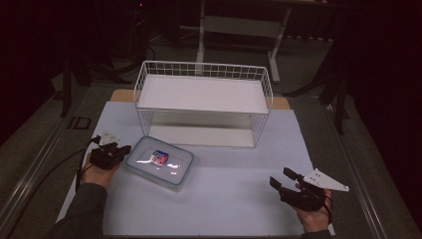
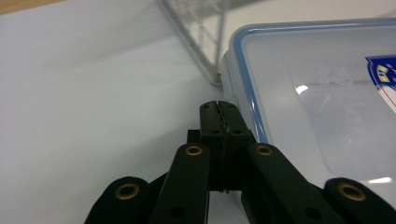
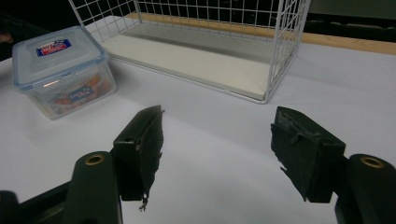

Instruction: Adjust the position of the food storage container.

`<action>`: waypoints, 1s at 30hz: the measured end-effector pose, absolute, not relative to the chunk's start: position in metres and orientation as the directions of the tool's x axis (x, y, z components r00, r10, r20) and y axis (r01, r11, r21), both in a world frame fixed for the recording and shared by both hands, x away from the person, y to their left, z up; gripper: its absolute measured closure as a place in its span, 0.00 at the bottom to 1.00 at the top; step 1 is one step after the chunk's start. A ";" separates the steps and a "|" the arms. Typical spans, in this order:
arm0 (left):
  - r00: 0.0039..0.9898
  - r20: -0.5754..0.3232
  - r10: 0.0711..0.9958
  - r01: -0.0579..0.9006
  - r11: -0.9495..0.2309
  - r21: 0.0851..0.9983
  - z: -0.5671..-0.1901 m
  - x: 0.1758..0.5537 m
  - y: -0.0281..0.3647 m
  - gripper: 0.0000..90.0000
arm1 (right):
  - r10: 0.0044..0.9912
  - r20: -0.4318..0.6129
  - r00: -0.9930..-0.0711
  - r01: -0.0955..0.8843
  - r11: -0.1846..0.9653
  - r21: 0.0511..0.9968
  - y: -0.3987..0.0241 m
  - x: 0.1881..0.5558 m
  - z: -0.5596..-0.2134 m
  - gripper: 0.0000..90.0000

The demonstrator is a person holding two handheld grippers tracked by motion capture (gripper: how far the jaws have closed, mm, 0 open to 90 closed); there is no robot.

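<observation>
Left gripper (image 1: 121, 150) jaws closed, empty, beside lidded container (image 1: 159, 162), right gripper (image 1: 284, 180) jaws apart, empty

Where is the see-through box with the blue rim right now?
In the high view the box sits on the white table cover, left of the middle, just in front of the wire rack, with the left gripper at its left edge.

A clear lidded container (image 1: 159, 162) with a blue seal and a label lies flat on the white table cover.
</observation>
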State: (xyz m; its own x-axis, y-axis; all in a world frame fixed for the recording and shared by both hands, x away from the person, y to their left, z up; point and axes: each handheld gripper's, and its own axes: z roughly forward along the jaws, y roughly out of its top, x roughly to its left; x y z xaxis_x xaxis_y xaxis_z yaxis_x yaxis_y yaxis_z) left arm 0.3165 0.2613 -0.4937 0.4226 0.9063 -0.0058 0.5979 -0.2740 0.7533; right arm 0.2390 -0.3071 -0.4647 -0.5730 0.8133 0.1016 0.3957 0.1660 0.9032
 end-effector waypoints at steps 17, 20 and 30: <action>0.563 -0.051 0.825 0.527 -0.311 0.791 -0.497 0.279 0.198 1.00 | 0.808 0.121 -0.576 0.399 0.150 0.905 -0.307 0.238 -0.464 0.37; 0.592 -0.059 0.804 0.518 -0.324 0.791 -0.497 0.275 0.182 1.00 | 0.809 0.121 -0.576 0.400 0.150 0.904 -0.307 0.239 -0.464 0.37; 0.615 -0.083 0.784 0.513 -0.318 0.798 -0.498 0.271 0.163 1.00 | 0.805 0.109 -0.583 0.405 0.171 0.898 -0.303 0.240 -0.466 0.37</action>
State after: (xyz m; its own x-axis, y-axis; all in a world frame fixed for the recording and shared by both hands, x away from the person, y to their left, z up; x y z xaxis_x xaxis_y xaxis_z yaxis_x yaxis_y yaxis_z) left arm 0.2710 0.1632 -0.4985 0.6150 0.7842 -0.0828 0.5128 -0.3179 0.7975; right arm 0.2403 -0.3031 -0.4658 -0.5832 0.8049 0.1092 0.4048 0.1715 0.8982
